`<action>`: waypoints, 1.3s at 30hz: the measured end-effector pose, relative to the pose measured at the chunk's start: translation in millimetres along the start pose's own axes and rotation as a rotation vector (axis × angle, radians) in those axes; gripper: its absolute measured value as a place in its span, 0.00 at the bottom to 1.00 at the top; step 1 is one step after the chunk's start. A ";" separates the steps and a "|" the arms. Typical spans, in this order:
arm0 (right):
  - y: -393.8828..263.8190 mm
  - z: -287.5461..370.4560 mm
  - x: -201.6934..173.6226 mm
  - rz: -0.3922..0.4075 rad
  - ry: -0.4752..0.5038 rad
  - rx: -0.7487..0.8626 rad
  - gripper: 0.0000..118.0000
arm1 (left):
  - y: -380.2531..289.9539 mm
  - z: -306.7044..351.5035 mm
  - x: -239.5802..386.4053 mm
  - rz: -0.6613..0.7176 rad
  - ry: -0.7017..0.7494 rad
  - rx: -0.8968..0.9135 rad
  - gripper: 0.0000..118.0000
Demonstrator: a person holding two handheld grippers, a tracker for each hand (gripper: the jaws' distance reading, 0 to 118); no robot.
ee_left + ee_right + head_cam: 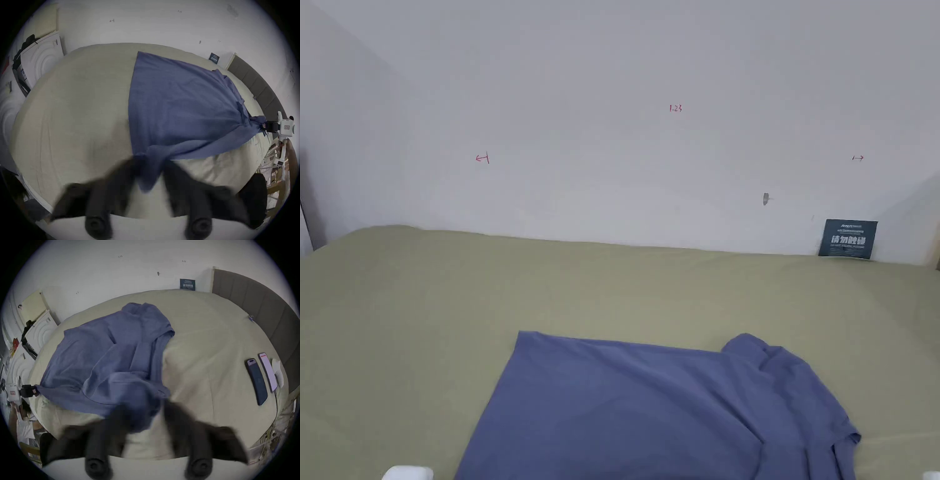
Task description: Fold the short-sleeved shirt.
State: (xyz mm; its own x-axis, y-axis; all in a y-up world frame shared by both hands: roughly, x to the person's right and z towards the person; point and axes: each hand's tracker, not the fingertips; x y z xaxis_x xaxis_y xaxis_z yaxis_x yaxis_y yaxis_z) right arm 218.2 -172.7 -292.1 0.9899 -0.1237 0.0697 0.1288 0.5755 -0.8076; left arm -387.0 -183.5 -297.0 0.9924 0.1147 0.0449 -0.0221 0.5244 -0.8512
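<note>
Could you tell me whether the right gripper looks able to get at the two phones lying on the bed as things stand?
Probably not yet: the right gripper is shut on the blue shirt, though bare bed lies before the phones.

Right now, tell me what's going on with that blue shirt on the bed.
A person is working a blue short-sleeved shirt with a handheld gripper in each hand. The left gripper is shut on one bunched corner of the shirt, and the right gripper is shut on the other end. The shirt is stretched between them, mostly spread over the green bedsheet, one sleeve rumpled. No neat fold shows yet. Two phones lie further along the bed.
</note>
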 end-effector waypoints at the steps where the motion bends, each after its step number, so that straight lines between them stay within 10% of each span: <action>1: -0.2 0.5 0.9 -0.005 -0.032 -0.009 0.79 | 1.3 -1.4 -1.1 0.020 0.013 -0.011 0.84; 2: -1.3 3.8 1.6 -0.009 -0.031 -0.002 0.90 | -1.1 -4.3 -3.3 0.047 0.014 -0.018 0.96; 8: -2.8 28.1 -4.6 -0.031 -0.034 0.044 0.85 | 5.8 12.4 6.4 0.135 -0.064 0.051 0.93; 10: -6.3 33.5 -11.5 -0.021 -0.059 0.035 0.78 | 2.0 18.6 19.8 0.117 -0.046 0.071 0.72; 12: -12.3 40.6 -18.2 -0.006 -0.064 0.033 0.43 | -1.0 25.1 24.9 0.115 -0.053 0.107 0.18; 14: -19.9 48.6 -24.6 0.027 -0.049 0.032 0.02 | -11.4 35.2 37.2 0.106 -0.025 0.149 0.07; 15: -24.3 51.1 -27.2 0.044 -0.047 0.042 0.01 | -15.2 37.9 38.0 0.097 -0.011 0.165 0.00; 28: -41.8 74.2 -41.2 0.116 -0.050 0.132 0.00 | -34.0 56.0 24.7 0.065 -0.041 0.199 0.00; 30: -41.2 76.1 -40.1 0.107 -0.037 0.139 0.00 | -33.5 56.7 27.0 0.061 0.025 0.221 0.11; 32: -38.8 75.3 -38.9 0.095 -0.037 0.143 0.00 | -32.6 51.9 25.6 0.045 0.061 0.239 0.73; 33: -38.2 75.4 -38.3 0.092 -0.033 0.146 0.00 | -31.1 46.5 23.3 0.046 0.039 0.229 0.87; 39: -36.6 74.0 -39.0 0.072 -0.023 0.147 0.00 | -23.8 2.2 25.8 -0.009 -0.029 0.121 0.88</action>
State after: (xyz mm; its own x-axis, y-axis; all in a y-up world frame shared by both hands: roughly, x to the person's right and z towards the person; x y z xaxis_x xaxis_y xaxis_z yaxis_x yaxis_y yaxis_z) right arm 179.4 -129.2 -221.9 0.9978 -0.0599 0.0292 0.0627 0.6946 -0.7166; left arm -361.1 -191.2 -274.5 0.9887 0.1329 0.0691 -0.0292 0.6234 -0.7814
